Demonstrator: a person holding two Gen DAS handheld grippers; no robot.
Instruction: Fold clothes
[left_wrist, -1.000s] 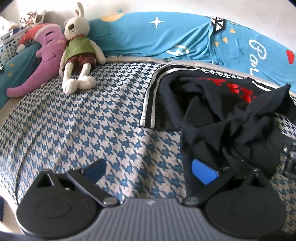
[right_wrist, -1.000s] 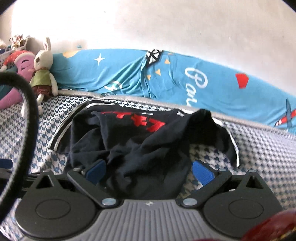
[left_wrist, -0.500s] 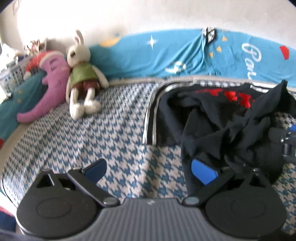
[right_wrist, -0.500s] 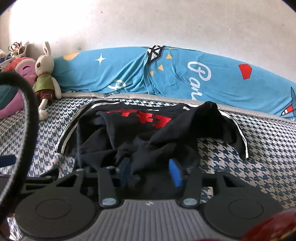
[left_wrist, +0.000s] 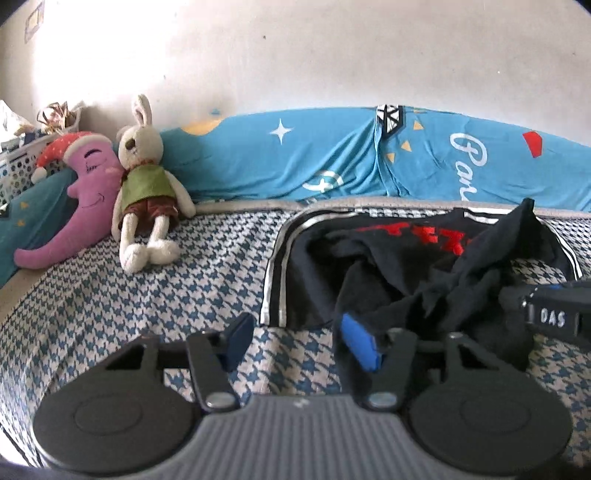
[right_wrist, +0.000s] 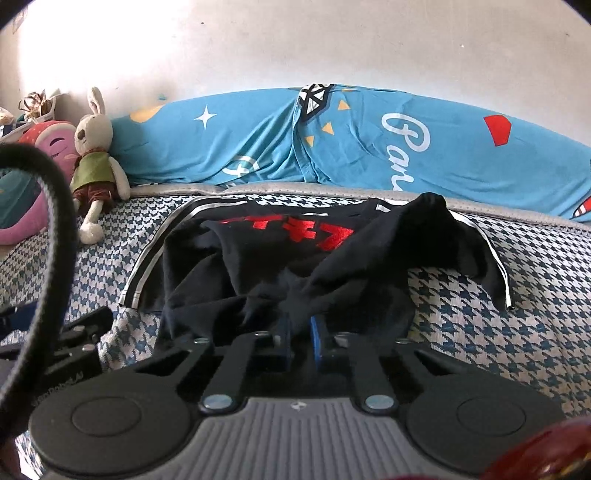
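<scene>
The houndstooth bed cover (right_wrist: 517, 295) fills the lower half of both views, with a blue printed quilt (right_wrist: 369, 147) banked along the wall across the upper middle. On the cover, at the centre of the right wrist view and the right half of the left wrist view, a black T-shirt (right_wrist: 295, 266) with red lettering and striped sleeve edges is seen rumpled and bunched – its near hem heaped, one sleeve peaked upward – so no neat fold is shown, and flattening and folding are judged to remain. Whether a fold is being started or redone cannot be told. A plush rabbit (left_wrist: 144, 184) and a purple moon cushion (left_wrist: 85, 192) are propped at the upper left. The right gripper (right_wrist: 300, 334) is closed narrowly on the shirt's near edge; the left gripper (left_wrist: 295, 332) is held wide, its right pad against the cloth's left edge but nothing gripped.
</scene>
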